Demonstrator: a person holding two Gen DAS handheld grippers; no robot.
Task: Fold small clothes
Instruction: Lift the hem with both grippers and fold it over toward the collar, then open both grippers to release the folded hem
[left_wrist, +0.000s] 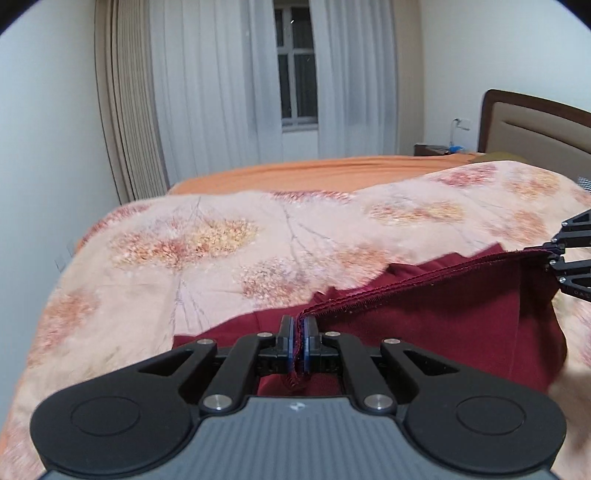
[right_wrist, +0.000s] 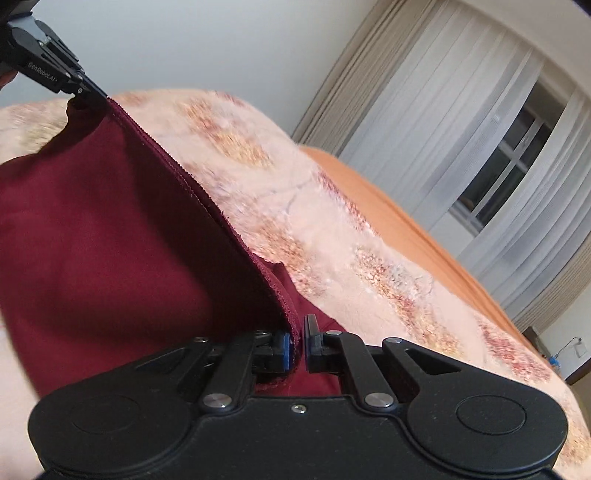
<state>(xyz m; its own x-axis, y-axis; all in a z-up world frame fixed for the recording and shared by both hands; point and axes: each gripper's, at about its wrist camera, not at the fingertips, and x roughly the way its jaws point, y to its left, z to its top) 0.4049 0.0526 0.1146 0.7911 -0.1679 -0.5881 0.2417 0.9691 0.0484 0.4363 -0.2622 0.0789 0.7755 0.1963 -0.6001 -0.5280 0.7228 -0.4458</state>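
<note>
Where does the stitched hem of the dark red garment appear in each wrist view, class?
Left wrist view: stitched hem climbs from the left claw to the right claw.
Right wrist view: stitched hem descends from upper left to centre.
Shared landmark: window.

Garment (left_wrist: 424, 325): maroon woven cloth, matt, smooth, with a stitched hem edge. Left claw (left_wrist: 298, 338): matt black plastic links, bright metal pivot pins, blue pads. Right claw (right_wrist: 297, 345): matt black, finely textured housing. Blanket (left_wrist: 221, 236): soft, fuzzy printed cloth. Bedsheet (left_wrist: 314, 170): plain orange cloth. Headboard (left_wrist: 535, 122): glossy brown wood frame, beige padded panel. Curtains (left_wrist: 207, 92): sheer white cloth
</note>
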